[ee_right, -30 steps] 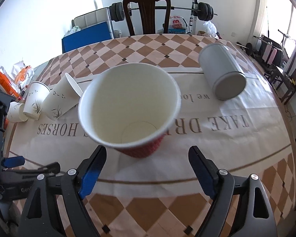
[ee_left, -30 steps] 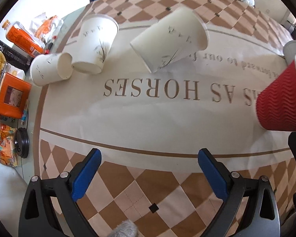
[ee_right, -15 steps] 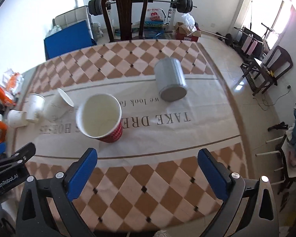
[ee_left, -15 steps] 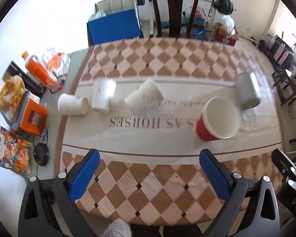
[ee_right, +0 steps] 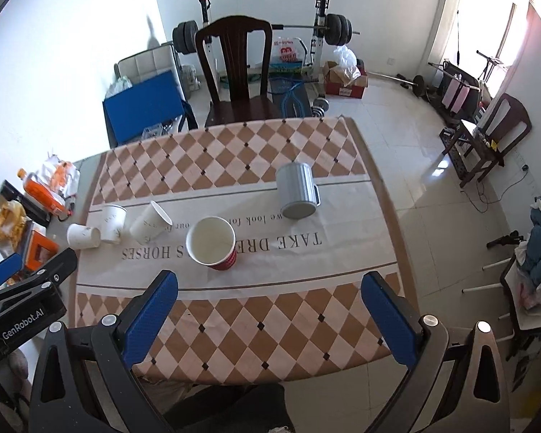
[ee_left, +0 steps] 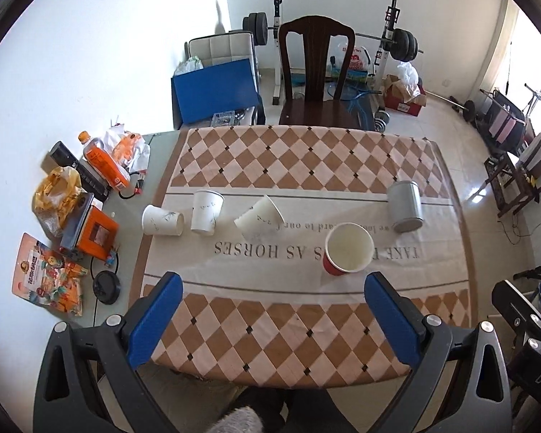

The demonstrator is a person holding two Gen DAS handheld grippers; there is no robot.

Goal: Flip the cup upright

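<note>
A red ribbed paper cup [ee_left: 348, 249] [ee_right: 212, 243] stands upright, mouth up, on the tablecloth [ee_left: 270, 328]. A grey metal mug [ee_left: 404, 206] [ee_right: 296, 192] stands mouth down to its right. On the left are three white paper cups: one on its side [ee_left: 161, 220] [ee_right: 83, 236], one mouth down [ee_left: 206, 212] [ee_right: 111, 223], one tilted on its side [ee_left: 259, 217] [ee_right: 150, 223]. My left gripper [ee_left: 272, 288] and right gripper [ee_right: 268, 287] are both open and empty, held high above the table's near edge.
Snack bags, an orange bottle [ee_left: 104, 160] and an orange box [ee_left: 92, 232] lie on the bare glass at the table's left. A dark wooden chair [ee_left: 317, 83] stands at the far side. Weights and other chairs stand on the floor around.
Both grippers have pulled up and back from the cups, so the whole table now shows. The red cup stays upright where it stood.
</note>
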